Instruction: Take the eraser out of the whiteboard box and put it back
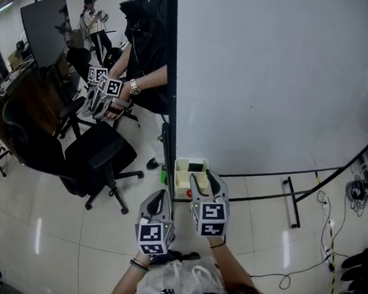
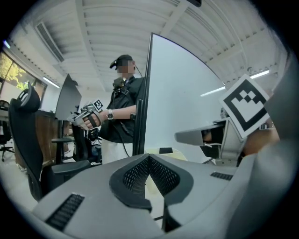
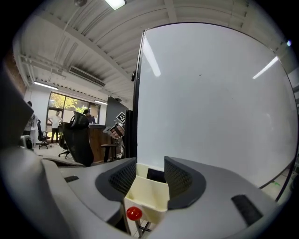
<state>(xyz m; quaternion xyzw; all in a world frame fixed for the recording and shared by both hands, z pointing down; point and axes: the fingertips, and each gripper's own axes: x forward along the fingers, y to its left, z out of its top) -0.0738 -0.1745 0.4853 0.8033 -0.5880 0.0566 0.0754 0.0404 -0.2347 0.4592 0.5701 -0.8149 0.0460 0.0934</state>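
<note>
A cream whiteboard box point(image 1: 184, 168) hangs low on the whiteboard's point(image 1: 270, 80) left edge. In its far compartment lies the black eraser point(image 1: 196, 167), a dark block point(image 3: 155, 174) in the right gripper view. My right gripper point(image 1: 206, 178) points at the box point(image 3: 147, 193) from just in front. Its jaws stand a little apart, and nothing is pressed between them point(image 3: 150, 176). A red knob point(image 3: 134, 213) sticks out below the box front. My left gripper point(image 1: 160, 195) hangs lower left of the box, its tips meeting and empty point(image 2: 149, 158).
Another person point(image 1: 150, 40) stands behind the whiteboard's edge holding two grippers point(image 1: 106, 94). A black office chair point(image 1: 98, 156) stands to the left. The whiteboard's foot bar point(image 1: 291, 201) and loose cables point(image 1: 328, 247) lie on the floor to the right.
</note>
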